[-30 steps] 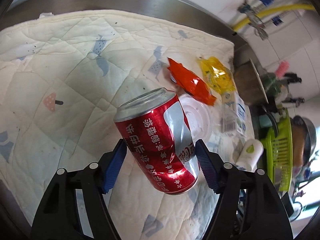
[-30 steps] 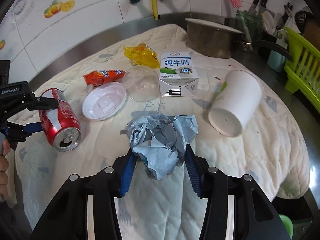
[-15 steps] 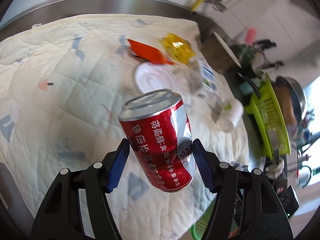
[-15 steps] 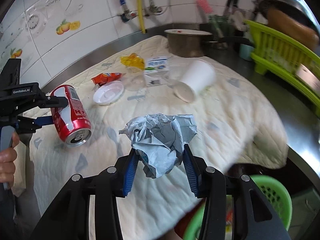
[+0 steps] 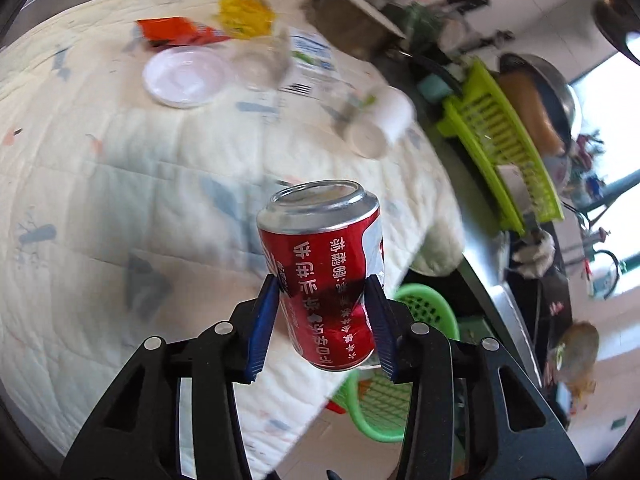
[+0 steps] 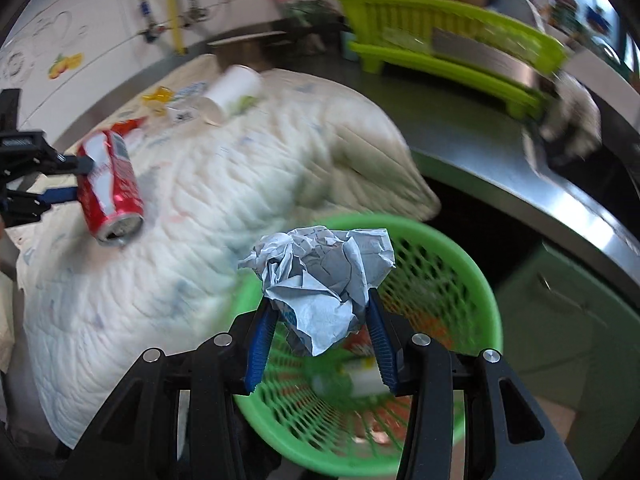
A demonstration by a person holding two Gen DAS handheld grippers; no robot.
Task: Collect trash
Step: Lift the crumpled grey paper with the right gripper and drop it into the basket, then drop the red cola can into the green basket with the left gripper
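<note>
So right now the right gripper (image 6: 318, 336) is clamped on a crumpled wad of blue paper (image 6: 320, 280), hanging pretty much right over the green basket (image 6: 452, 264), which sits down past the edge of the table (image 6: 560, 184). The left gripper (image 5: 322, 320) is squeezed onto a red soda can (image 5: 324, 264), dented where the pads bite in, and it's above the quilted cloth (image 5: 120, 184), short of the basket and off to the side of it. What could go wrong: the paper looks fine to drop, but the can is only pinched around its lower half and tilted, so if the grip loosens early it probably lands on the cloth and rolls. With both grippers heading for the same basket, they could also bump each other, or the can could clip the rim. More trash sits on the cloth far from the basket: a white lid (image 5: 184, 76), an orange wrapper (image 5: 172, 32), a yellow wrapper (image 5: 244, 16), a milk carton (image 5: 312, 56) and a paper cup (image 5: 380, 124). Everything's motion-blurred, so I can't really make out what's already in the basket, and in the left view the can and gripper block most of the basket.
</note>
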